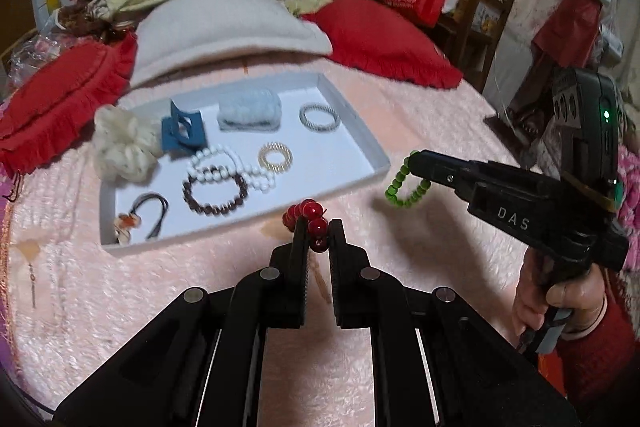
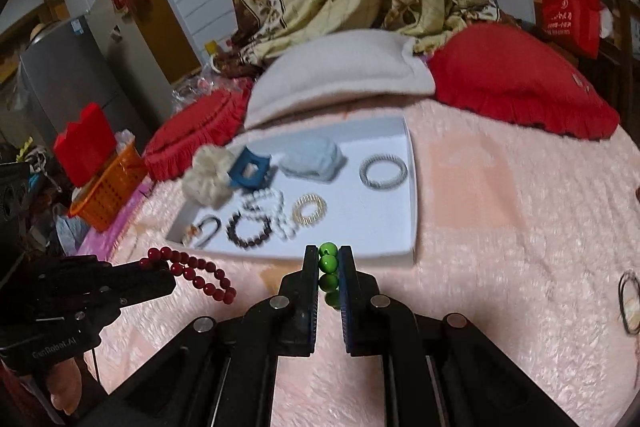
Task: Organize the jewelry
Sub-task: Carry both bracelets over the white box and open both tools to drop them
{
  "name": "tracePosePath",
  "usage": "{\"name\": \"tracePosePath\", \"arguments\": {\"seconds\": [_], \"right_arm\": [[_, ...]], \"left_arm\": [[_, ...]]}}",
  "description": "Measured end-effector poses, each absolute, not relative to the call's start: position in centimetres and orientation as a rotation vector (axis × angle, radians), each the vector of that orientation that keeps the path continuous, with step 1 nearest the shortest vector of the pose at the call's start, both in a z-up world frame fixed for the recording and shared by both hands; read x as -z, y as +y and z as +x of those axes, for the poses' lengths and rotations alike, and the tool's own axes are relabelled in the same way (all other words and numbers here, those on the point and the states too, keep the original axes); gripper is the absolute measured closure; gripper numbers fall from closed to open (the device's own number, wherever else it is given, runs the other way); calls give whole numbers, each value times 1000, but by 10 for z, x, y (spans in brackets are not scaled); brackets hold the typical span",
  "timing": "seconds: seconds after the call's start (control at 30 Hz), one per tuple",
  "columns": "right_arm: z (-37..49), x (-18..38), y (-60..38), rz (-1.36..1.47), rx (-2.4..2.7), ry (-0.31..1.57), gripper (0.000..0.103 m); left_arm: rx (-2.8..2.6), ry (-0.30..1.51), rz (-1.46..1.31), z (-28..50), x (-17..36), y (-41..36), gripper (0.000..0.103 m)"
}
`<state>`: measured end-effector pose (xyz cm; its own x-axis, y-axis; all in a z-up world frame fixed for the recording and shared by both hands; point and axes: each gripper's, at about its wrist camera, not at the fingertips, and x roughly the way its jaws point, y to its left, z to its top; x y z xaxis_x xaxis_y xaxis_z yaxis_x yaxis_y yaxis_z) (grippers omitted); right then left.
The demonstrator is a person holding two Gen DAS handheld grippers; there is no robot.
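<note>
My left gripper [image 1: 318,233] was clamped on a red bead bracelet [image 1: 306,213], the loop bunched just past my fingertips and held above the pink blanket [image 1: 400,267]. My right gripper [image 2: 328,259] was pinched on a green bead bracelet [image 2: 328,263], several beads stacked between the fingers; from the left wrist view its loop [image 1: 404,187] dangled below the tips, clear of the bedding.

Just ahead of both grippers lay the white tray [image 1: 360,183], its near rim a short reach beyond the beads. Inside, nearest me, sat a dark brown bead bracelet [image 1: 214,193] overlapping a white pearl bracelet [image 1: 236,165], a dark cord piece with an orange charm [image 1: 140,219] to the left, and a gold coil ring [image 1: 275,157]. Farther back were a blue claw clip [image 1: 184,131], a cream scrunchie [image 1: 124,151] hanging over the left wall, a pale blue scrunchie [image 1: 248,111] and a silver coil bangle [image 1: 319,117].

I judged the sorting well along: most pieces were already in the tray, and these two bracelets were yet to be set down in it. One dark looped item [image 2: 630,303] lay on the blanket far to the right of my right gripper, apparently left to collect.
</note>
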<state>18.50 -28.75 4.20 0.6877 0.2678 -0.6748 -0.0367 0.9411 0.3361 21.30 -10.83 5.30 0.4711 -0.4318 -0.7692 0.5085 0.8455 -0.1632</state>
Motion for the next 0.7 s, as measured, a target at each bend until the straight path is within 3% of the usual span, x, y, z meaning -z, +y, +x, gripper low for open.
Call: {"name": "tracePosePath", "arguments": {"seconds": [0.33, 0.7], "right_arm": [[254, -41, -299, 395, -142, 841, 94], [288, 10, -301, 436, -132, 958, 94]], "left_arm": [[571, 946, 46, 267, -50, -139, 95], [511, 1114, 44, 306, 28, -156, 94]]}}
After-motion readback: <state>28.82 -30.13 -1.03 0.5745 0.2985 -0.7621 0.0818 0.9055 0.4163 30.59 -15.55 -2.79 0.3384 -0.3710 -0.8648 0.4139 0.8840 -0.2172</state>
